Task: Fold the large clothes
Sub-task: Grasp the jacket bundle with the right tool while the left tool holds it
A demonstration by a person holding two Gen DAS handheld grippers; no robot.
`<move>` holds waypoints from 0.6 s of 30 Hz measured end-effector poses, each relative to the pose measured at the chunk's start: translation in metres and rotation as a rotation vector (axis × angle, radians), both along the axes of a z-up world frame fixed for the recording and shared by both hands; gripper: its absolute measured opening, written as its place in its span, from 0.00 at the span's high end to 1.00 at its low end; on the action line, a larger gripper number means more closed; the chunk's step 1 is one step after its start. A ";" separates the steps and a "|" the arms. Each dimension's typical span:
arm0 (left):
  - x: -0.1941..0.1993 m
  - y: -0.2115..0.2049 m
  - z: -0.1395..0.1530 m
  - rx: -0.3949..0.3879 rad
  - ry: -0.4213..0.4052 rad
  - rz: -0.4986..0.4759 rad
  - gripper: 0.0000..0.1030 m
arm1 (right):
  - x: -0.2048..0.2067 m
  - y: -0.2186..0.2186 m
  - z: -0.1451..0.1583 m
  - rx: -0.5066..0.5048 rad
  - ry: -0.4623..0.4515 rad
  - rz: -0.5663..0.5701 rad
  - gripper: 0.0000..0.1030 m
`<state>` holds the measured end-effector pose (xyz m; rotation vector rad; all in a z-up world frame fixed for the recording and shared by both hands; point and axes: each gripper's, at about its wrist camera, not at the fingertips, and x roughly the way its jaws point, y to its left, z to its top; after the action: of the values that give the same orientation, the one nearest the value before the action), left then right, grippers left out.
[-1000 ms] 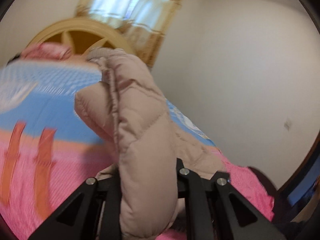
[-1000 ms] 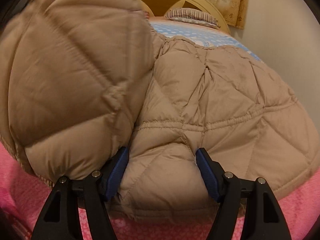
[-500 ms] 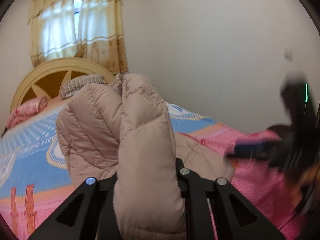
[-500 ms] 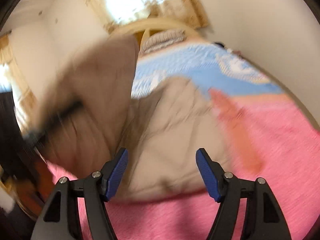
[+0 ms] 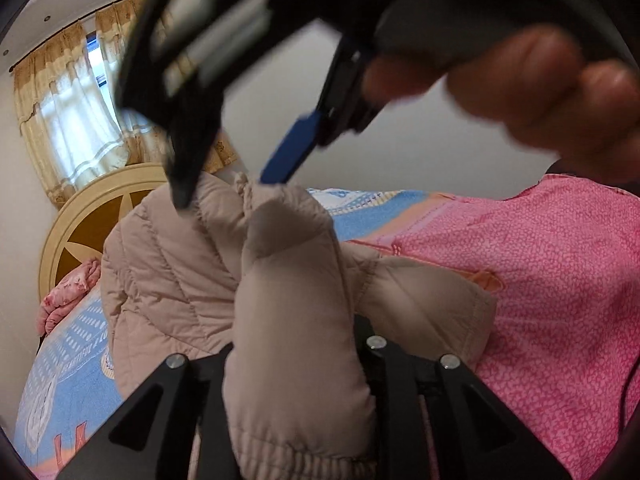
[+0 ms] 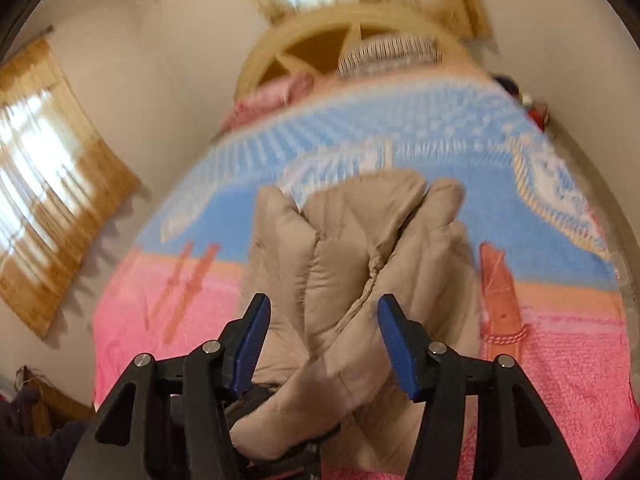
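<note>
A beige quilted puffer jacket (image 5: 180, 280) lies bunched on the bed. My left gripper (image 5: 296, 344) holds a padded fold of it that ends in an elastic cuff. Its jaws are opening, with the fabric still bulging between the black fingers. In the right wrist view the jacket (image 6: 360, 240) sits below my right gripper (image 6: 326, 340). Those jaws are closing and the blue pads (image 6: 256, 340) stand clear of the cloth. The left wrist view shows the right gripper (image 5: 232, 184) blurred just over the jacket's top, held by a hand (image 5: 540, 80).
The bed has a pink and blue bedspread (image 5: 560, 280) and a round cream headboard (image 5: 80, 232) with pillows (image 6: 388, 56) against it. Curtained windows (image 6: 48, 184) are on the left and far walls. A plain wall runs along the bed's right side.
My right gripper left the jacket's hem, rose and swung over the bunched jacket, and its jaws narrowed. My left gripper rolled and carried its fold across the bed.
</note>
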<state>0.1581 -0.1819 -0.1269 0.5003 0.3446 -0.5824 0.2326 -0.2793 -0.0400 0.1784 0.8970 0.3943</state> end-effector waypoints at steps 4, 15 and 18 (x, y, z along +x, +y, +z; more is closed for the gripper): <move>-0.008 0.014 0.011 -0.007 -0.003 0.008 0.44 | 0.020 0.010 -0.021 -0.103 0.049 0.003 0.77; -0.021 0.129 0.054 -0.237 0.020 0.140 0.00 | -0.004 -0.033 -0.041 -0.136 0.075 -0.100 0.90; 0.035 0.135 0.035 -0.265 0.153 0.236 0.00 | -0.008 -0.038 -0.049 -0.120 0.077 -0.118 0.90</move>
<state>0.1935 -0.0469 -0.0918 0.1568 0.4579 -0.4291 0.2245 -0.3177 -0.0891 0.1363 0.9776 0.2245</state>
